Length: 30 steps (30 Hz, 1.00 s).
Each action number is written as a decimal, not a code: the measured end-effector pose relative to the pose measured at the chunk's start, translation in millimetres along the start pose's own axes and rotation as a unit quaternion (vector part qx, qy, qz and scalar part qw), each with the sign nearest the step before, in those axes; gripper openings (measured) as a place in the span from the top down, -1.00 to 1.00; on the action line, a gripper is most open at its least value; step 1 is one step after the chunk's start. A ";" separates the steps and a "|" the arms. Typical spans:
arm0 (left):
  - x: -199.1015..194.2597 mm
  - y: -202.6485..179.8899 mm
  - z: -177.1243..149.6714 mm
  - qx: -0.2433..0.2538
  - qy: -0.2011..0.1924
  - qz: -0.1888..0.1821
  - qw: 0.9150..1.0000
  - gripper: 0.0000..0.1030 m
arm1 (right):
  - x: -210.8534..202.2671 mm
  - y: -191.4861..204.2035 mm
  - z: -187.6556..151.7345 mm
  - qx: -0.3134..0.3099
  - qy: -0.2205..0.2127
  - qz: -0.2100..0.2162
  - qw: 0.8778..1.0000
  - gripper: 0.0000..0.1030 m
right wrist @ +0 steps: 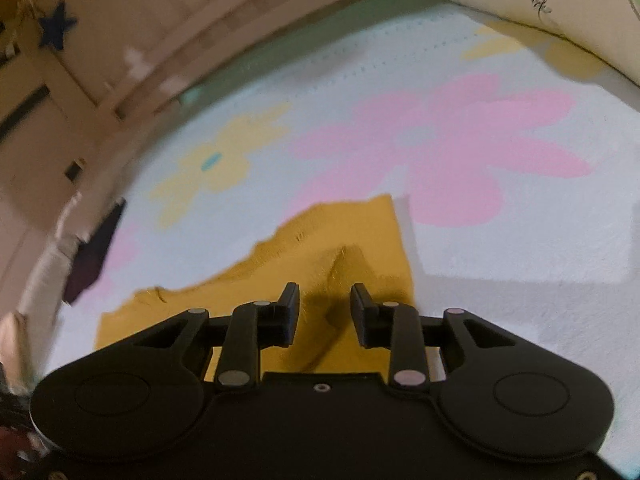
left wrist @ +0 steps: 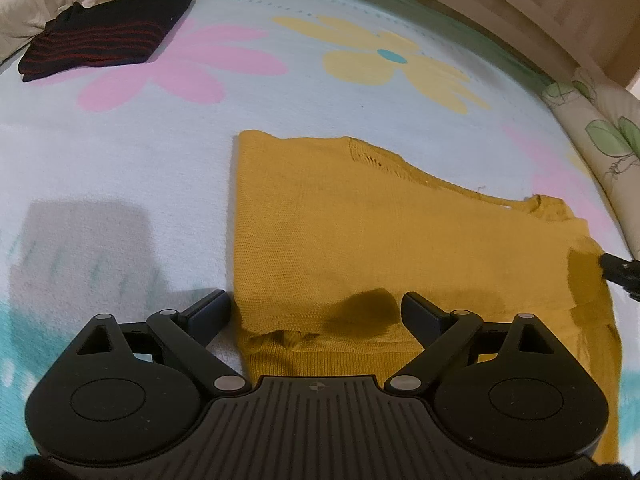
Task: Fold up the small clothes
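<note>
A mustard-yellow knitted garment (left wrist: pixel 360 236) lies partly folded on a flowered blanket (left wrist: pixel 120 160). My left gripper (left wrist: pixel 316 308) is open, its fingers wide apart over the garment's near left corner and hem. My right gripper (right wrist: pixel 325 300) is open with a narrower gap, low over the garment's (right wrist: pixel 352 240) right end, where a raised crease stands between the fingers. The right gripper's tip (left wrist: pixel 620 270) shows at the garment's right edge in the left wrist view. A folded dark garment with red stripes (left wrist: pixel 108 36) lies at the far left.
A leaf-print pillow (left wrist: pixel 600 132) lies along the blanket's right side, also in the right wrist view (right wrist: pixel 540 4). A beige pillow (left wrist: pixel 24 8) sits behind the striped garment. A wooden bed frame (left wrist: pixel 500 8) runs along the far edge.
</note>
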<state>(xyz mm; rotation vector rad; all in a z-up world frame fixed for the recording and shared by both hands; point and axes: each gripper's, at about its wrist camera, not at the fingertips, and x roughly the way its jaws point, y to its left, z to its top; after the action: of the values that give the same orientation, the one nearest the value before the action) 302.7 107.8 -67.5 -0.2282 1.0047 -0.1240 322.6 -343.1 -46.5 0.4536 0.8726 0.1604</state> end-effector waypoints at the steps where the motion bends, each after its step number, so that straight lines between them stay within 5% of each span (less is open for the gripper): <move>1: 0.1 -0.9 0.5 0.000 0.000 0.001 1.000 -0.80 | 4.6 2.3 -0.8 -0.003 0.003 -0.006 1.000 0.21; 4: 0.7 -2.0 0.7 0.001 0.000 0.002 1.000 -0.82 | 13.6 18.1 -0.7 -0.022 0.011 0.007 1.000 0.21; 9: 0.2 1.3 1.4 -0.006 0.001 -0.007 1.000 -0.82 | 8.3 45.2 8.6 -0.025 -0.014 0.084 0.996 0.21; 24: -6.9 2.6 1.7 -0.020 -0.002 -0.019 1.000 -0.81 | -2.6 52.6 6.7 -0.077 -0.026 -0.021 0.997 0.17; 30: -36.7 -4.4 -5.0 0.002 -0.019 -0.024 1.000 -0.82 | -38.7 30.4 1.3 -0.064 -0.017 -0.050 0.997 -0.14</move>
<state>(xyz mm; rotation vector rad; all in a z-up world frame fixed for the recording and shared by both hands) 278.9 110.5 -38.8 -0.2502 0.9609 -0.1656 300.4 -328.6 -5.0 0.2921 0.8443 0.1161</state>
